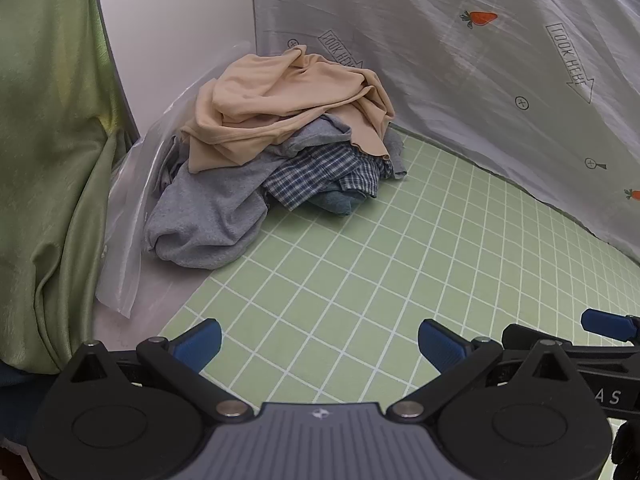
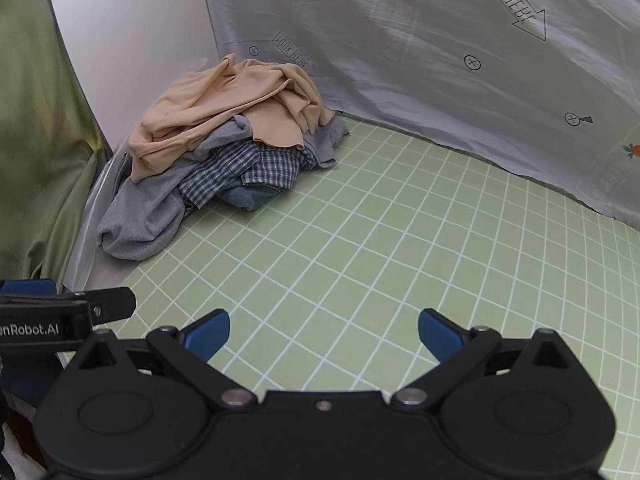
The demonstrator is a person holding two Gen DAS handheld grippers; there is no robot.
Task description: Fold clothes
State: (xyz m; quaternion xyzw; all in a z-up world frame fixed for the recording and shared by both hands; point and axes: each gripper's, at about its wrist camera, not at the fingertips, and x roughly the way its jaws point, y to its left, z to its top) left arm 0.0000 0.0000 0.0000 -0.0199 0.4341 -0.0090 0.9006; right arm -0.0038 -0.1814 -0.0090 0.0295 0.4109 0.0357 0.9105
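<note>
A heap of clothes lies at the far left of the green grid mat [image 1: 360, 280] [image 2: 380, 240]. On top is a beige garment [image 1: 280, 100] [image 2: 224, 104], under it a grey one [image 1: 208, 216] [image 2: 140, 216] and a blue checked shirt [image 1: 320, 172] [image 2: 240, 168]. My left gripper [image 1: 320, 346] hangs open over bare mat, well short of the heap, nothing between its blue pads. My right gripper [image 2: 324, 334] is likewise open and empty over the mat. Each gripper's side shows at the edge of the other's view.
A white sheet [image 1: 480, 80] [image 2: 440, 60] printed with carrots and arrows stands as a backdrop behind the mat. A green curtain [image 1: 52, 160] [image 2: 36, 160] hangs at the left, with clear plastic film [image 1: 128, 220] beside the heap. A white panel [image 1: 168, 40] closes the far left corner.
</note>
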